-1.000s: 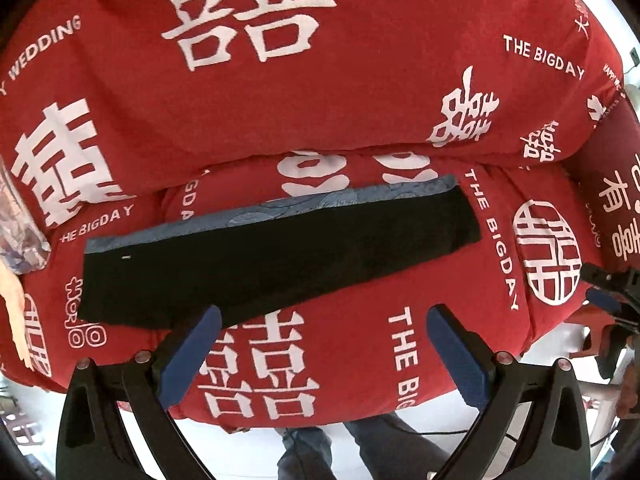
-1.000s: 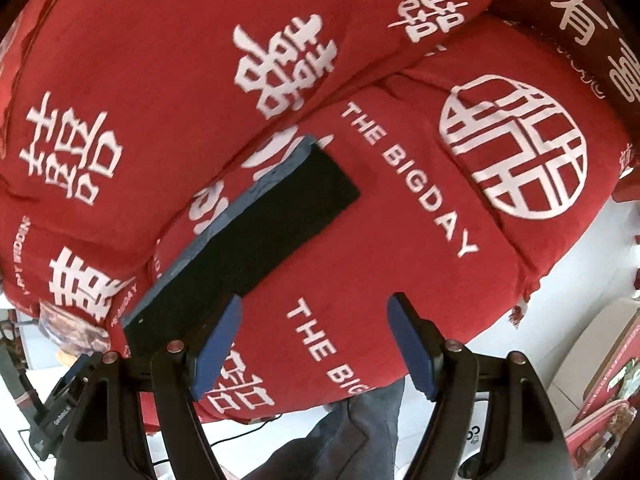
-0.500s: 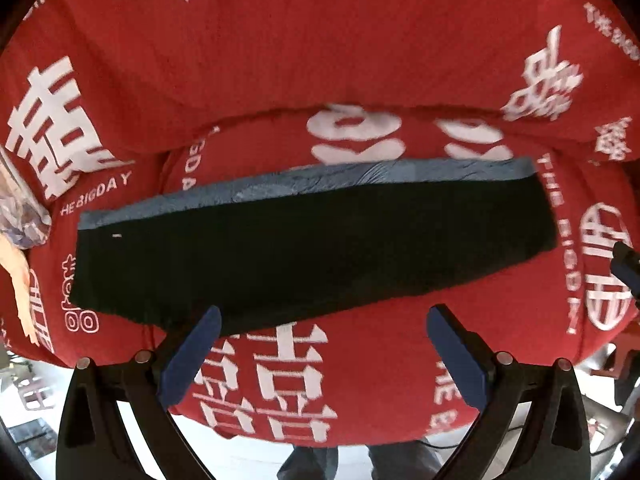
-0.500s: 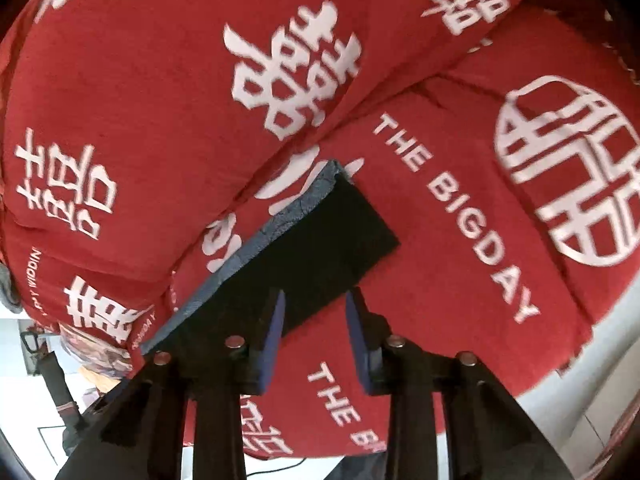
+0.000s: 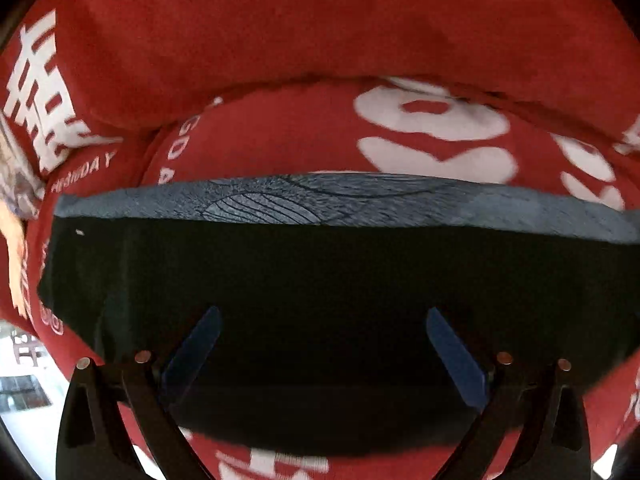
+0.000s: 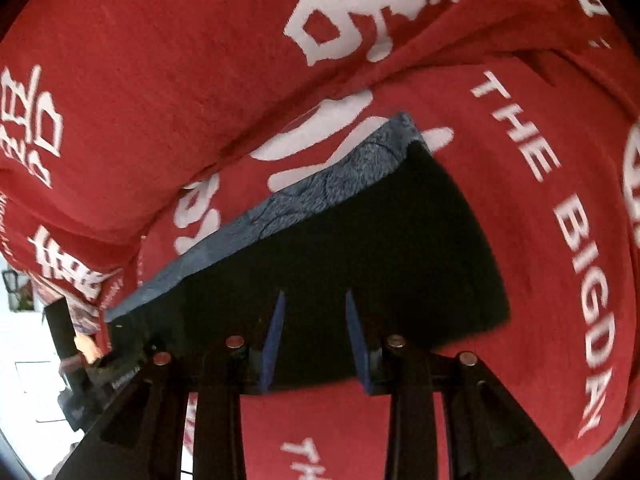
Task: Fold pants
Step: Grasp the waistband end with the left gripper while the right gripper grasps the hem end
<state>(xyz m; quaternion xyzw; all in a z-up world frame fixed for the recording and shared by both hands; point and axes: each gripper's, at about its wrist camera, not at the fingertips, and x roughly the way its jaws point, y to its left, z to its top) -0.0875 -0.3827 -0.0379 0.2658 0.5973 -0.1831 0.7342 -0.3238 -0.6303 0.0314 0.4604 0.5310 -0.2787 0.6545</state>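
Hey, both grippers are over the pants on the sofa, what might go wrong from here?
1. The right gripper has its jaws narrowed, with a gap and no cloth between them; it may pinch too little of the pants.
2. The pants lie in layers, blue lining showing at the back edge, so one layer may lift alone.
3. The soft sofa cover could be caught too.

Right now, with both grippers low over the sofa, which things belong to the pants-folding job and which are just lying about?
Part of the job:
- flat black pants with a blue-grey fleece edge
- left gripper, jaws wide apart
- right gripper, jaws narrowed, nothing between them

Just lying about:
- red sofa cover printed with white characters, the surface under the pants
- crinkled clear plastic wrapping at the sofa's end
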